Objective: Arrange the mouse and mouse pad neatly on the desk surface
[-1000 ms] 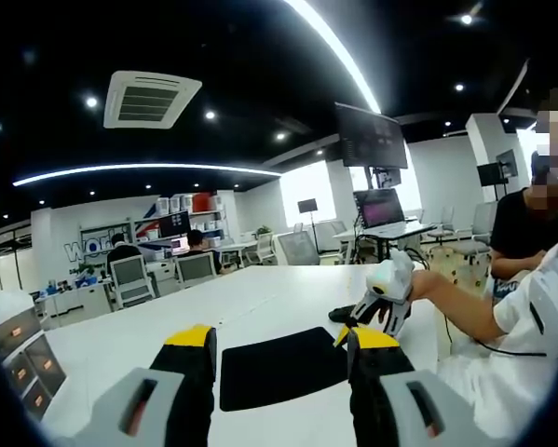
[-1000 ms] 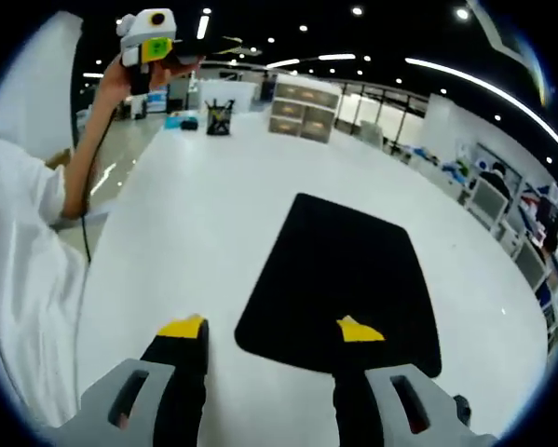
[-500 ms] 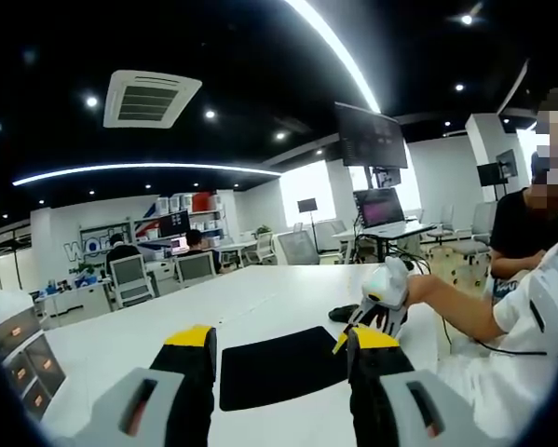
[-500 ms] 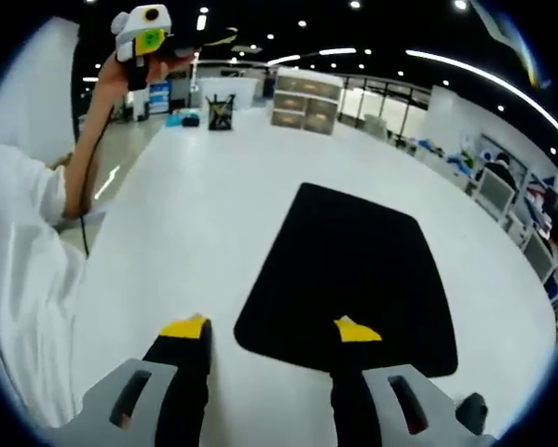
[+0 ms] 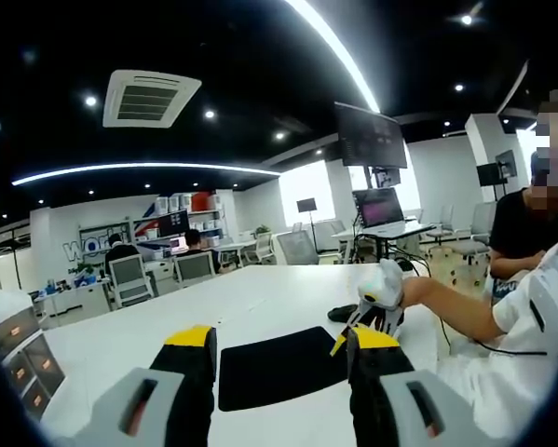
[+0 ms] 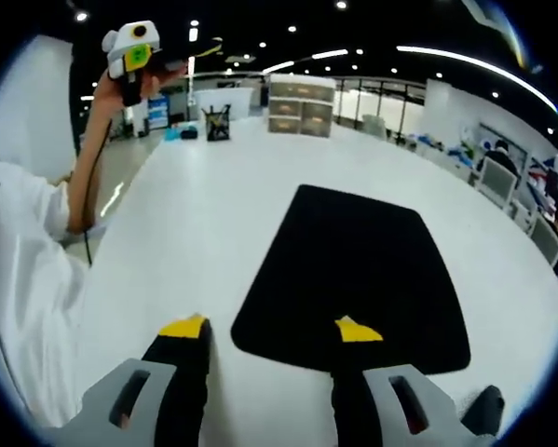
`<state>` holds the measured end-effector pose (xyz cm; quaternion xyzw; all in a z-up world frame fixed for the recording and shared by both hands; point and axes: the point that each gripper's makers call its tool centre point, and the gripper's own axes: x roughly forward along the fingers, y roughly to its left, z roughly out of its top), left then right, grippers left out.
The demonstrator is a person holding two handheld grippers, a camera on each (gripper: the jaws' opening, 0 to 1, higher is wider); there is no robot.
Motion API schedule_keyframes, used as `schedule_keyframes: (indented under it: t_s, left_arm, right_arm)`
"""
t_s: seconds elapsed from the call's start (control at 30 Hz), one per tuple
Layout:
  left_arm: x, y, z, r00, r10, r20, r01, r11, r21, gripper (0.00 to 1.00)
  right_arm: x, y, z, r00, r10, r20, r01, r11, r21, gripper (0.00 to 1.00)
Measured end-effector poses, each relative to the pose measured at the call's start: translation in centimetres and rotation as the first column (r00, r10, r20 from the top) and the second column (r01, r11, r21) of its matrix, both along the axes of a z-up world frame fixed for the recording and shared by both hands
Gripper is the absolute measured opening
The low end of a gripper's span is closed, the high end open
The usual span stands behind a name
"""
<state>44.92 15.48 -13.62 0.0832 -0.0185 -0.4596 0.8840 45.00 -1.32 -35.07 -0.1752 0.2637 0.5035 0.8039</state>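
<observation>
Flat black rectangular mouse pad lies on the white desk; my right gripper, jaws spread and empty, has crept over its near edge. Dark mouse now visible beside it. Left gripper unchanged, spread, idle. Pad grab next.

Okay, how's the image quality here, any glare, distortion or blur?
Left gripper view: fisheye bends the ceiling light strip; the window is blown out. Right gripper view: the desk is evenly lit without harsh glare, the mouse pad is sharp, and the mouse at the edge is dim and blurred.
</observation>
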Motion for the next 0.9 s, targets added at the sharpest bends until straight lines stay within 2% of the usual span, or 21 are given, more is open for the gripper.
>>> schedule_keyframes:
  t_s: [0.33, 0.5, 0.9]
  left_arm:
    - [0.02, 0.18, 0.23, 1.000, 0.008, 0.003, -0.008, 1.000, -0.011, 0.56]
    - [0.02, 0.30, 0.30, 1.000, 0.012, 0.006, -0.012, 1.000, -0.014, 0.55]
    - [0.02, 0.27, 0.27, 1.000, 0.013, 0.007, -0.013, 1.000, -0.014, 0.55]
  right_arm:
    - [0.19, -0.01, 0.14, 1.000, 0.006, 0.006, -0.006, 1.000, 0.013, 0.50]
    - [0.98, -0.48, 0.19, 1.000, -0.021, 0.011, 0.021, 0.999, 0.025, 0.41]
    - [0.97, -0.35, 0.57, 1.000, -0.015, 0.020, 0.015, 1.000, 0.027, 0.40]
